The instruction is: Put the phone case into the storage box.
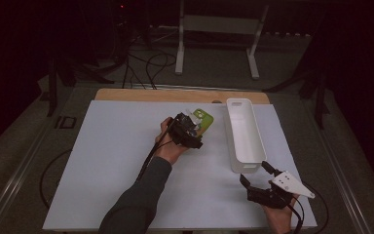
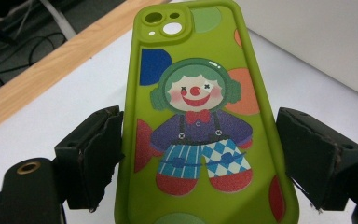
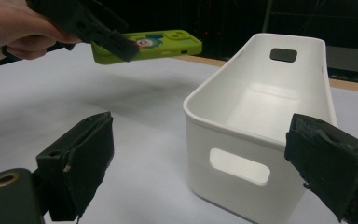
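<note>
— What's nearest? 
— The right gripper (image 1: 257, 179), jaws wide and empty, just before the white bin (image 1: 244, 139). 
— And left of the bin? 
— The left gripper (image 1: 195, 127) clamps a green phone case (image 2: 200, 116), lifted off the white table (image 1: 112, 161).

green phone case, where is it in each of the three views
High view: the green phone case sits above centre, in the left gripper, left of the white bin.
Left gripper view: it fills the middle, clown print up, between the two jaws.
Right gripper view: upper left, held off the table, left of the bin's far end.
Shared landmark: the white bin, seen in the high and right gripper views.
</note>
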Tool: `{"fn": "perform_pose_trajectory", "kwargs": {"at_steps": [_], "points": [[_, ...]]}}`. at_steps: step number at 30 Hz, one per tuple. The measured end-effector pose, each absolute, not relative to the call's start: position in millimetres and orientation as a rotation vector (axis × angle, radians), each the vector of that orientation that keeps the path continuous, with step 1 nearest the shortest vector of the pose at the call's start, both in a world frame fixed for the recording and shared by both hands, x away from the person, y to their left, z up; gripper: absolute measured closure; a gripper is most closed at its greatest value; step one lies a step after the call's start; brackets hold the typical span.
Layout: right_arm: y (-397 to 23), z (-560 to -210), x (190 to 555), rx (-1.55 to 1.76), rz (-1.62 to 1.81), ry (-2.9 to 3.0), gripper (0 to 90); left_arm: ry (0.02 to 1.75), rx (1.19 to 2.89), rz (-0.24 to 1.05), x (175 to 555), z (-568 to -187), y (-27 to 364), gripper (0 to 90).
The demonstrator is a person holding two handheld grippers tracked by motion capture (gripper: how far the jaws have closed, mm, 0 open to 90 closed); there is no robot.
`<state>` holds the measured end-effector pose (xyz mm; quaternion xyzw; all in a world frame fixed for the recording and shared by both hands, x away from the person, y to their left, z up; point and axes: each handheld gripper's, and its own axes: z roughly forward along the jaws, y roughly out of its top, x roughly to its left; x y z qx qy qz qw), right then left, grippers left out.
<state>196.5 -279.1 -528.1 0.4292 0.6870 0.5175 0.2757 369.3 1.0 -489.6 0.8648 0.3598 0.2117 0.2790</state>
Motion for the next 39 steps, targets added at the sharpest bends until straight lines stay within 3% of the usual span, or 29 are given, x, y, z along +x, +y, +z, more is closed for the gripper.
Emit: {"fn": "perform_pose_trajectory", "kwargs": {"at_steps": [39], "points": [[-284, -517, 200, 1.223, 1.425, 1.843, 7.9, 0.759, 2.248, 0.513, 338, -456, 25, 17.0]]}}
